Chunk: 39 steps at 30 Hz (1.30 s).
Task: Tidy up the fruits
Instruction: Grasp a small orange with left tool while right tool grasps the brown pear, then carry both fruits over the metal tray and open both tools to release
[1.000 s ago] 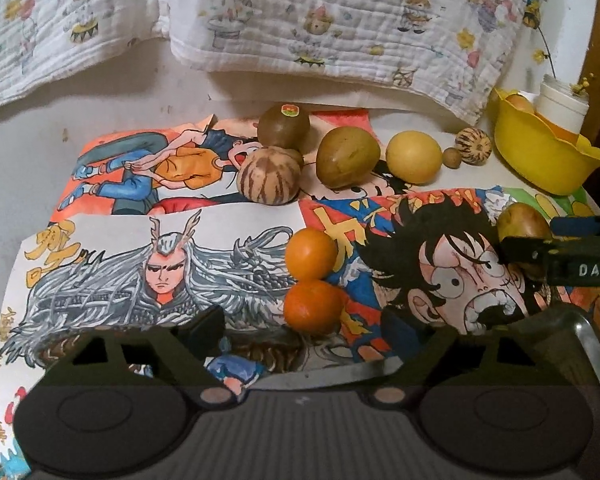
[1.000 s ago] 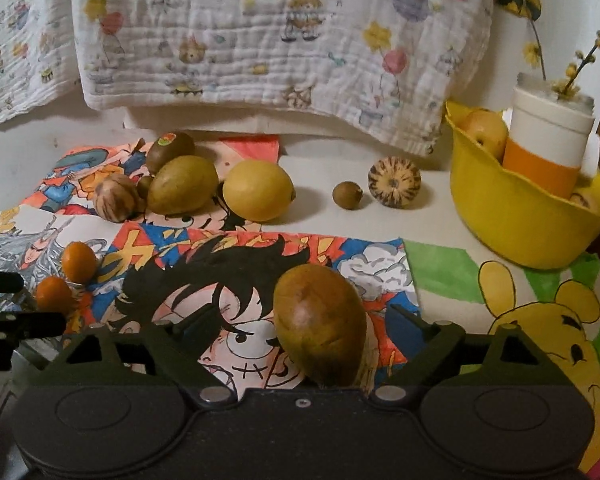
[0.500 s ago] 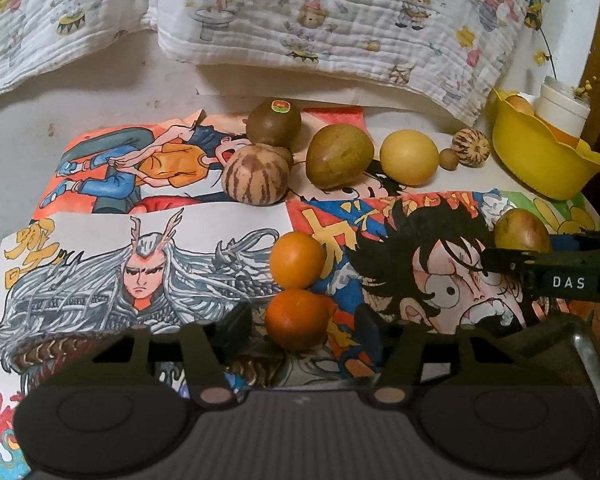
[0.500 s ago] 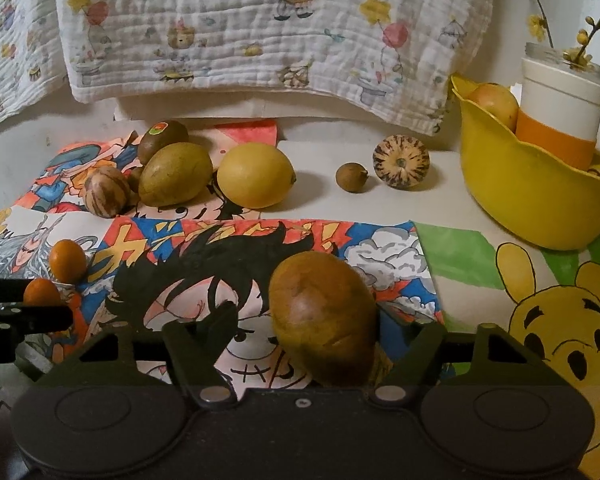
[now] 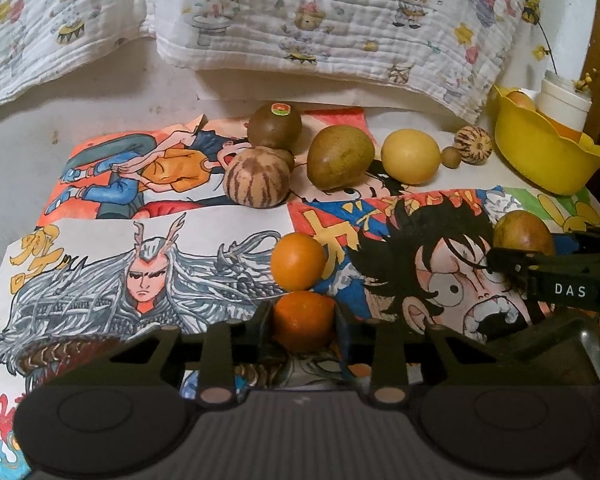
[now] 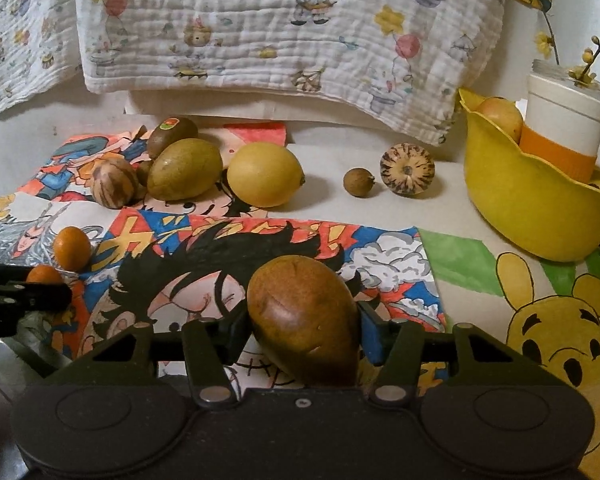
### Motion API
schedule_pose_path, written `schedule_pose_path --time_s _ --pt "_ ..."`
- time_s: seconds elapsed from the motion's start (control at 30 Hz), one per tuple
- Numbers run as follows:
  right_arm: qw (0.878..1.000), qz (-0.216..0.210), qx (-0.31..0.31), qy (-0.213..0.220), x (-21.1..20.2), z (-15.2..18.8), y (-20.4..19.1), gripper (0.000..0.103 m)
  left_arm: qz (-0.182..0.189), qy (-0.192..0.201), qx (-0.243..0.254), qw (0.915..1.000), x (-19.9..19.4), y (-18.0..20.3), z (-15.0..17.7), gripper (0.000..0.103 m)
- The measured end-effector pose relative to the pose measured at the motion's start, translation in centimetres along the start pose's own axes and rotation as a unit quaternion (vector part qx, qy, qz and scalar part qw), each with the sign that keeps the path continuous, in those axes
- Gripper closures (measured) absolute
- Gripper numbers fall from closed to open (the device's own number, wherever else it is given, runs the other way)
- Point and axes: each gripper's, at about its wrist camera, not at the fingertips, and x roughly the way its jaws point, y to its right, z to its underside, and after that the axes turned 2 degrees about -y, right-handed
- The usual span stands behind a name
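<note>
My left gripper (image 5: 302, 322) is shut on the near orange (image 5: 303, 320); a second orange (image 5: 298, 261) lies just beyond it. My right gripper (image 6: 302, 330) is shut on a brown egg-shaped fruit (image 6: 304, 326), which also shows in the left wrist view (image 5: 522, 236). At the back stand a kiwi with a sticker (image 5: 275, 126), a striped round fruit (image 5: 257, 178), a green-brown fruit (image 5: 340, 157), a yellow lemon (image 5: 411, 156), a small brown fruit (image 6: 358, 182) and a small striped melon (image 6: 407, 170). A yellow bowl (image 6: 532, 208) at the right holds one fruit (image 6: 500, 118).
Cartoon drawings (image 5: 148, 272) cover the table. A patterned cloth (image 6: 260, 32) hangs along the back wall. A white and orange cup (image 6: 564, 132) with twigs stands in the yellow bowl. A metal rim (image 5: 596, 356) shows at the near right.
Both grippers have closed: the left on the near orange, the right on the brown fruit. The left gripper has moved in around the orange.
</note>
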Motion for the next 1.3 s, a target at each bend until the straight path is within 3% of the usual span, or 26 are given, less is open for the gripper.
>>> schedule_pose_path --time_s 0.37,0.83,1.3 --pt "0.995 -0.097 -0.025 0.015 -1.6 0.5 -1.4 0.046 0.027 0.005 0.004 0.9996 -1.1 1.1 0.1 0.068" --pt "0.991 -0.127 -0.032 0.033 -8.1 2.5 -3.4 0.046 0.045 0.015 -0.013 0.9988 -6.1 0.4 2.1 0.068" --pt "0.984 -0.161 -0.078 0.021 -13.9 8.9 -8.3 0.046 0.041 0.019 -0.016 0.9988 -11.3 -0.4 8.9 0.068"
